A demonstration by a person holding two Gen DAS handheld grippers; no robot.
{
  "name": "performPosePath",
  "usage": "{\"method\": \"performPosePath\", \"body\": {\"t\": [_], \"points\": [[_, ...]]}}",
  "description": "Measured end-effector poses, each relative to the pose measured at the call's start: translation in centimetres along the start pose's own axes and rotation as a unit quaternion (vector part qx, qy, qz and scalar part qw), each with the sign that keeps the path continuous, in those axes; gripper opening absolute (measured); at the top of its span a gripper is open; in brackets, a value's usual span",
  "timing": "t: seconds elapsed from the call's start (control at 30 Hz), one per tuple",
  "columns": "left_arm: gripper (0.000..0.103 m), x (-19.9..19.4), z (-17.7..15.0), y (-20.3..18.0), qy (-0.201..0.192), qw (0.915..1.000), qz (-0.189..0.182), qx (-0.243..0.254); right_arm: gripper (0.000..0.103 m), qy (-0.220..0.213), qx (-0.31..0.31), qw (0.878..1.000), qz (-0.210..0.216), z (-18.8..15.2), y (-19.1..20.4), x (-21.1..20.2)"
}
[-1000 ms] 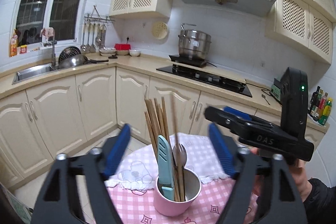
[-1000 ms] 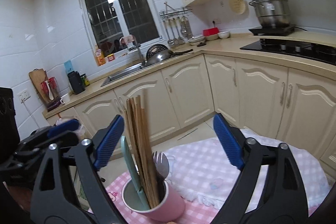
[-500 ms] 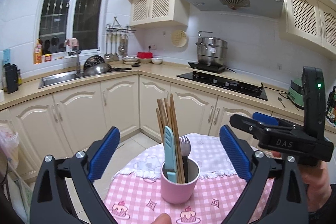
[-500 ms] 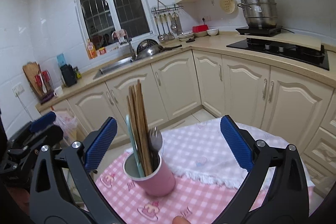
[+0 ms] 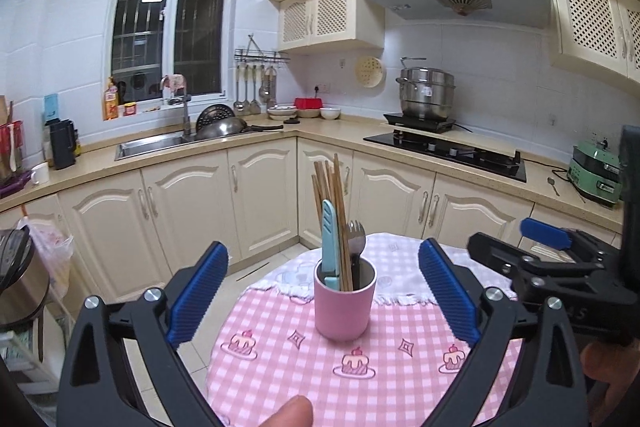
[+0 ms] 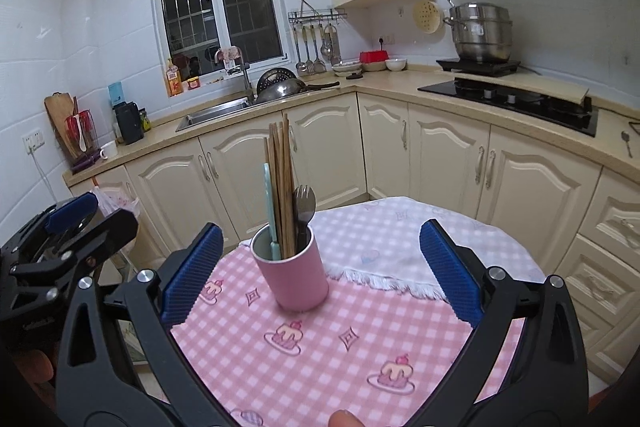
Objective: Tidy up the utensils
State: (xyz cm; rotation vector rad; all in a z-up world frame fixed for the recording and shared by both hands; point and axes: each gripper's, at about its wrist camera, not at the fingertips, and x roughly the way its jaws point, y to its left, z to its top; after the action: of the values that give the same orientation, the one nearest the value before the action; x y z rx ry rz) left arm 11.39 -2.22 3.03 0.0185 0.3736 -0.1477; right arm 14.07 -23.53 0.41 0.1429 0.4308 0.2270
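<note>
Utensils stand bundled in a pink cup [image 5: 345, 301] near the middle of a small round bench covered by a pink checked cloth [image 5: 280, 355] printed with little cakes. A white fringed cloth [image 6: 400, 251] overlaps the far part of the bench, just behind the cup.

Inside the cup are a cluster of brown wooden chopsticks [image 5: 330, 203], a pale blue knife-shaped piece [image 5: 330, 243] and a dark metal fork [image 5: 356, 237] with its tines up. All of them stand nearly upright, leaning against the cup's rim and against each other, and the chopsticks rise well above the rest.

Handling, as a judgement: the chopsticks look light, stiff and thin, so they could roll or fan apart if pinched singly; gripping the bundle at mid-length above the rim seems safest. The fork looks smooth and heavier, so it may slip between pads; its neck just below the tines offers the best hold. The pale blue piece looks like light plastic, easy to take by its flat upper end. The cup looks light and top-heavy with the tall sticks, so a sideways pull could tip it.

The left tool [image 5: 322, 297] hovers above the near side of the bench with its blue pads spread wide apart, holding nothing. The right tool [image 6: 322, 273] is likewise spread wide and empty, with the cup seen between its pads but untouched.
</note>
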Motion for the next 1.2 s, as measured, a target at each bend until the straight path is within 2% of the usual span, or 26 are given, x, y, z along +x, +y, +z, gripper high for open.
{"method": "performPosePath", "body": {"t": [0.23,0.5,0.77,1.2], "points": [[0.095,-4.2,-0.8,0.2,-0.010,0.9995,0.030,-0.004,0.097,-0.017,-0.006,1.000,-0.012,-0.4,1.1,-4.1],[0.098,-7.8,-1.9,-0.1,-0.037,0.9987,0.035,0.001,0.097,-0.032,-0.002,0.999,-0.035,-1.2,2.0,-6.6],[0.098,-8.6,-2.9,0.1,-0.033,0.9992,0.020,-0.008,0.097,-0.035,-0.001,0.999,-0.037,-1.5,2.5,-7.4],[0.098,-9.1,-3.0,0.4,-0.034,0.9990,0.021,-0.018,0.097,-0.035,-0.004,0.999,-0.034,-1.7,3.2,-7.7]]}}
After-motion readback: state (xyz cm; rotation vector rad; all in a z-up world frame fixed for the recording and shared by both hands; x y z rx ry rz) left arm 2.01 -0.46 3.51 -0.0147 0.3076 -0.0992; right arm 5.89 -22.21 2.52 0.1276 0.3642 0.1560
